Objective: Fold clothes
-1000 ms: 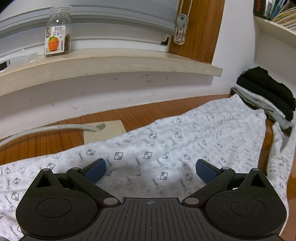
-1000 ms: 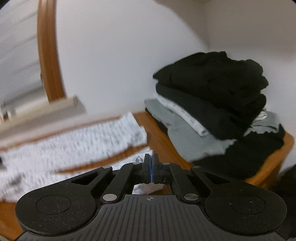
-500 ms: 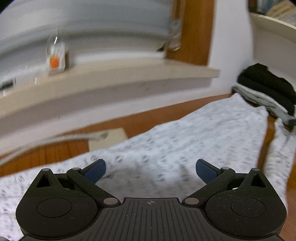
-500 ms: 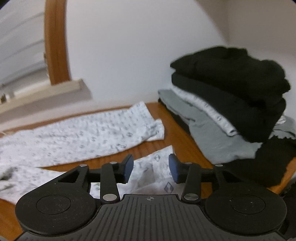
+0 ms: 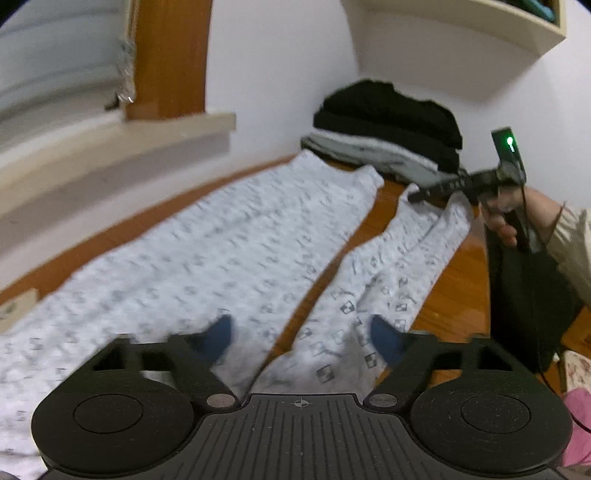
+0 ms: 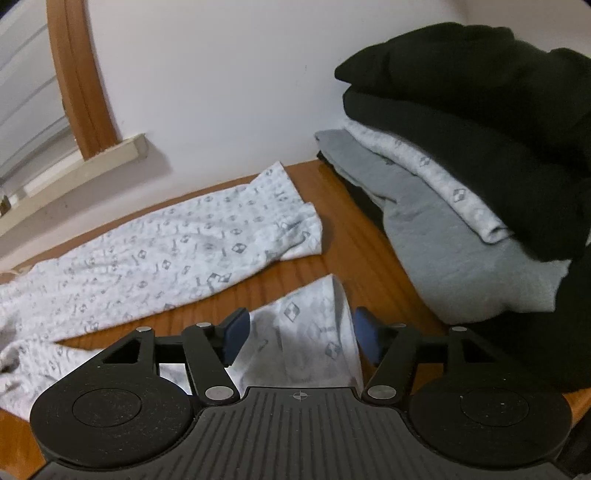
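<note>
White patterned pyjama trousers (image 5: 207, 254) lie spread on the wooden table, their two legs running toward the far right. My left gripper (image 5: 301, 338) is open and hovers over the crotch where the legs split. My right gripper (image 6: 300, 338) is open, with the cuff end of the near leg (image 6: 310, 332) lying between its blue pads, loose. The far leg (image 6: 177, 254) lies flat beyond it. The right gripper also shows in the left wrist view (image 5: 436, 192), held by a hand at the cuff end.
A stack of folded black, white and grey clothes (image 6: 461, 155) sits at the table's right end by the wall. A windowsill (image 5: 110, 147) runs along the back. A shelf (image 5: 480, 26) hangs above. A pink item (image 5: 580, 424) lies at the right edge.
My right gripper has opened and let go of the leg cuff, which now lies on the table. My left gripper has swung right, toward the trouser legs, and stayed open.
</note>
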`<move>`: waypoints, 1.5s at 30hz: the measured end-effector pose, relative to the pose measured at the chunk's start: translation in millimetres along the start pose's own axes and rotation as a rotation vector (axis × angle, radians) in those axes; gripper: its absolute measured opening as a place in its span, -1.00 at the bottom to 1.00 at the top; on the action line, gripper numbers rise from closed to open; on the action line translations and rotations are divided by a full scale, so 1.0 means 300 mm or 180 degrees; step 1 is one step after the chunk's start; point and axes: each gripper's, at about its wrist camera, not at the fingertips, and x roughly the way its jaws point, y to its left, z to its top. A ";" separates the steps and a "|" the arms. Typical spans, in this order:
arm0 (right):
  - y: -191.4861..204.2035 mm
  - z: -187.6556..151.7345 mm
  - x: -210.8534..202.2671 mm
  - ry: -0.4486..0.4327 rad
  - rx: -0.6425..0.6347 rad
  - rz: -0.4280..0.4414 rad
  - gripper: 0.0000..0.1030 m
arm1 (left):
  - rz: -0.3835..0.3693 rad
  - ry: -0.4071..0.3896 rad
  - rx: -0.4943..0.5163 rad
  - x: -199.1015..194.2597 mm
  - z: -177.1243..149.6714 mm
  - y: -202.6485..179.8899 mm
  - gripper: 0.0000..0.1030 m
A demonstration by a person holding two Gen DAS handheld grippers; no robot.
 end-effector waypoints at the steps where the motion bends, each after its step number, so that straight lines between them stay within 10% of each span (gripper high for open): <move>1: 0.002 0.007 0.009 0.0023 -0.0013 -0.0003 0.21 | -0.0013 0.0031 -0.0002 0.019 -0.004 -0.003 0.22; 3: 0.005 0.023 0.028 0.0068 -0.0086 -0.0049 0.19 | -0.0057 0.0081 0.0016 0.042 -0.013 -0.006 0.06; 5: -0.003 0.042 0.036 0.0119 -0.0040 -0.0003 -0.56 | -0.0112 0.0078 0.0017 0.043 -0.020 -0.001 -0.58; 7: -0.007 0.054 0.034 0.0137 -0.0012 0.0073 -0.77 | -0.0143 0.0040 0.0024 0.036 -0.023 0.004 -0.88; 18: 0.109 0.222 -0.200 -0.1364 -0.0046 -0.0173 -0.84 | -0.0037 -0.0814 -0.0026 -0.204 0.095 -0.020 -0.92; 24: 0.073 0.166 -0.378 -0.1696 -0.0031 -0.0250 -0.84 | -0.0286 -0.0718 0.0196 -0.247 0.086 -0.133 -0.92; 28: -0.024 0.022 -0.417 -0.1264 -0.0030 -0.0406 -0.60 | -0.0485 -0.0451 0.0262 -0.219 0.030 -0.187 -0.84; 34: -0.156 -0.102 -0.396 -0.0865 0.0283 -0.0609 -0.31 | -0.0272 -0.0462 0.0105 -0.222 0.007 -0.109 -0.09; 45: 0.192 -0.076 -0.116 -0.0451 -0.0285 0.0167 0.01 | 0.0642 -0.0307 -0.0567 -0.379 -0.190 0.296 0.30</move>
